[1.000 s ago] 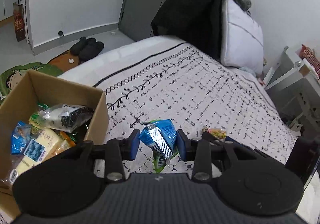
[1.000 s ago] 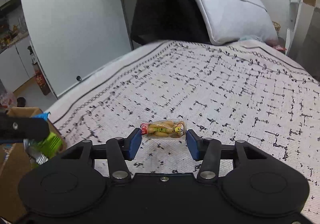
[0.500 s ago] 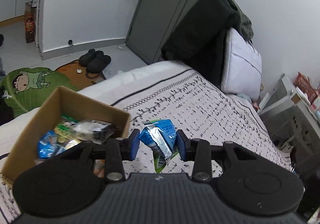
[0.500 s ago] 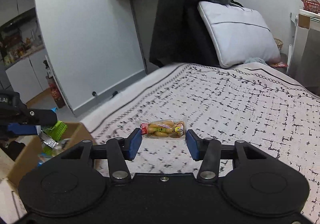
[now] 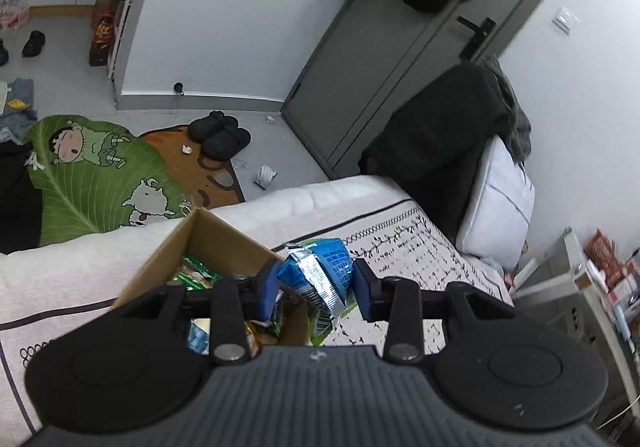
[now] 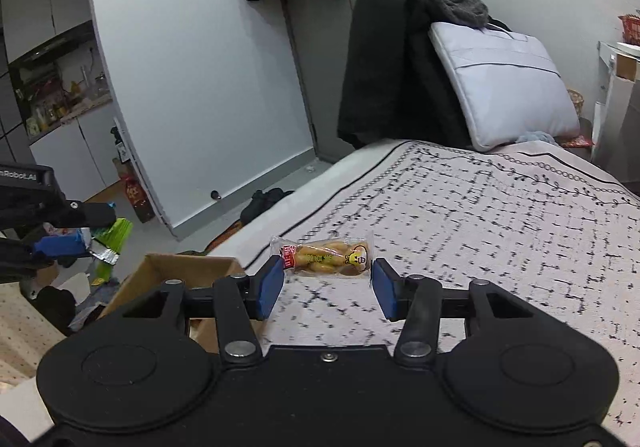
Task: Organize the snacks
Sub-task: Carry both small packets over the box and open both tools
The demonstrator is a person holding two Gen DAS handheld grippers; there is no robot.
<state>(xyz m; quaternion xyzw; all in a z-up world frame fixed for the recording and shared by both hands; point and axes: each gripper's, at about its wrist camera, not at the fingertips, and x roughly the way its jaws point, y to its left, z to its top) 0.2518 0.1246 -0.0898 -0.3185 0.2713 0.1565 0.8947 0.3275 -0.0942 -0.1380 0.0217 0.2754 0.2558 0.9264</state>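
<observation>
Change since a second ago: both tools have risen, and each view now takes in the grey door, the hanging coats and more of the floor; the grips themselves are unaltered. The left gripper (image 5: 315,289) stays clamped, jaws narrowly spaced, on a crinkled blue and silver foil snack packet (image 5: 320,276) with a green edge showing at its lower end. That packet now hangs directly over the near right corner of the open brown cardboard box (image 5: 224,237), where before it sat ahead of the tool over the patterned white bedspread (image 5: 404,231). The box lies below and to the left of the fingers, with green and yellow wrappers visible inside. The right gripper (image 6: 328,285) remains closed, jaws moderately apart, on a clear plastic pouch of tan peanuts (image 6: 325,256) with a red label at one end and a yellow cartoon face at the other, held crosswise, end to end between the blue pads (image 6: 270,287). Bedspread lies beyond it, and the box is below to its left
</observation>
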